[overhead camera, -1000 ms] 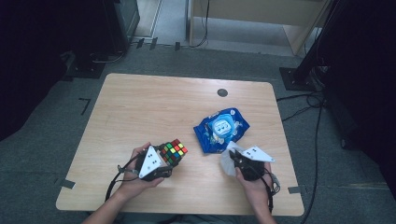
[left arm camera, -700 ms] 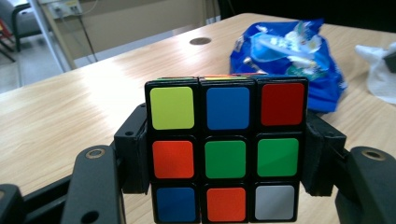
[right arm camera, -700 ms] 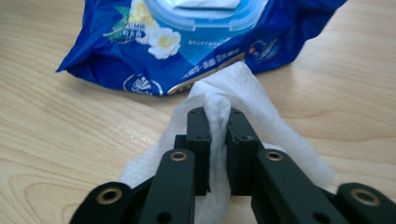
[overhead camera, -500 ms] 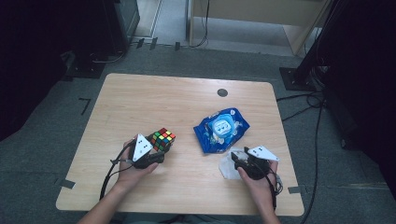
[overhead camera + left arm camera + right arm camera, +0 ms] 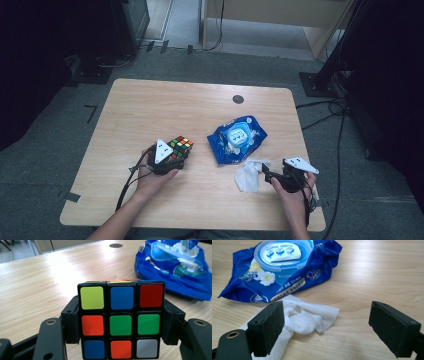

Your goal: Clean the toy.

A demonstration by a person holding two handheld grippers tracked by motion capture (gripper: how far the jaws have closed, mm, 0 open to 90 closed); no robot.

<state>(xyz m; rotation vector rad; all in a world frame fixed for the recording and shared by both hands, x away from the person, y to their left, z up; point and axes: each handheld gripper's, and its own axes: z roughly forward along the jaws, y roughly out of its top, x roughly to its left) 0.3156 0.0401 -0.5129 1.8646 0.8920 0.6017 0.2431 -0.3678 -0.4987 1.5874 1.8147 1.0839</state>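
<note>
A scrambled Rubik's cube (image 5: pixel 181 146) (image 5: pixel 120 321) is clamped between the black jaws of my left gripper (image 5: pixel 175 155) (image 5: pixel 120 326), just above the wooden table (image 5: pixel 165 105) at left centre. My right gripper (image 5: pixel 266 176) (image 5: pixel 325 327) is near the front right. Its jaws have just been opening and now stand wide apart. A crumpled white wipe (image 5: pixel 248 176) (image 5: pixel 304 315) lies loose on the table by its left jaw, and neither pad presses on it. A blue pack of wet wipes (image 5: pixel 237 137) (image 5: pixel 279 270) with a closed lid lies just beyond.
A small round dark grommet (image 5: pixel 238 99) (image 5: pixel 115 245) sits in the tabletop near the far edge. Cables trail from both grippers toward the front edge. Dark stands and cables are on the floor around the table.
The right gripper opened, let go of the white wipe and drew back to the right. The left gripper carried the cube a little away from the front edge.
</note>
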